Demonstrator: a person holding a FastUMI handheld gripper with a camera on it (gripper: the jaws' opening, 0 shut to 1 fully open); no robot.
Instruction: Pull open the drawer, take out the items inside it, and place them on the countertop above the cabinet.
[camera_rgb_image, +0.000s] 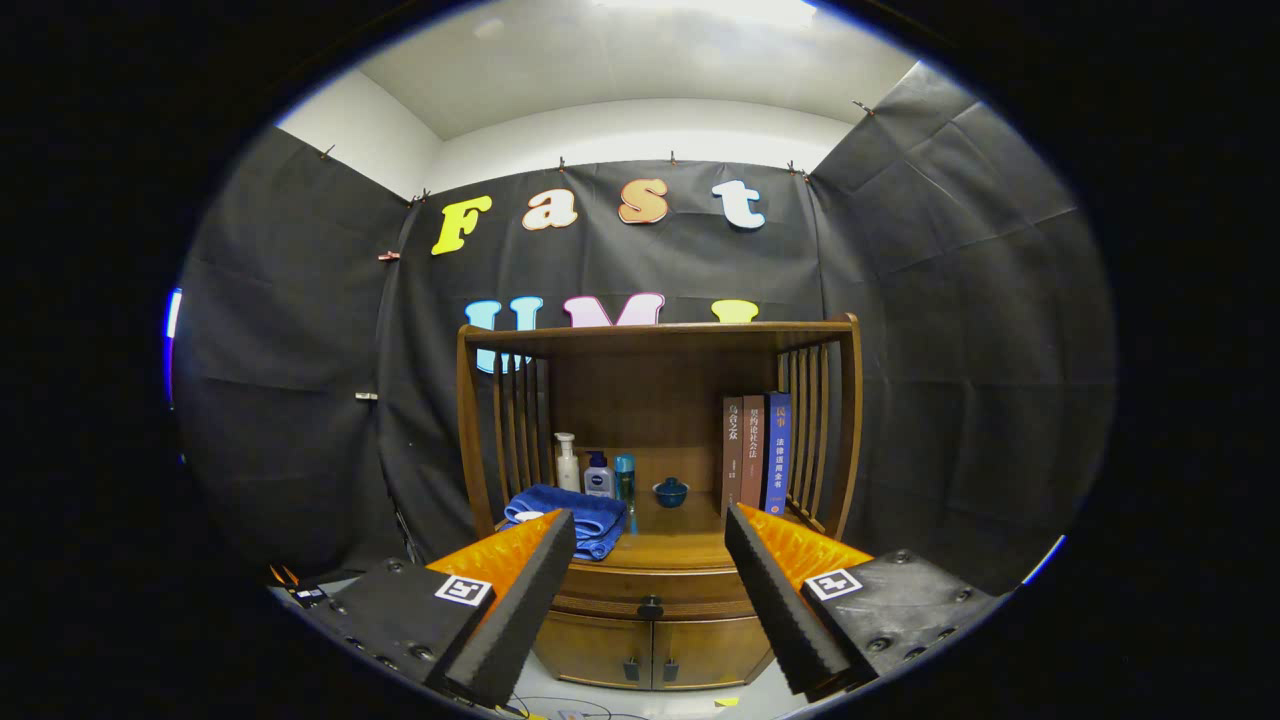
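My tongs (650, 560) stand wide open, gripping nothing. Between them, well ahead, the brown wooden drawer (650, 590) sits shut, its curved front bearing one dark round knob (650, 606), just under the desk (680, 550) and above two small doors (650, 652).

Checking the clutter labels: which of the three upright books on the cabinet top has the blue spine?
The rightmost book, next to the slatted side rail; the other two beside it have brown spines. The gripper is open.

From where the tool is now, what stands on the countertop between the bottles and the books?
In the gripper view, a small blue bowl stands alone between the bottles and the books. The open tool holds nothing; the drawer knob lies ahead, between its fingers.
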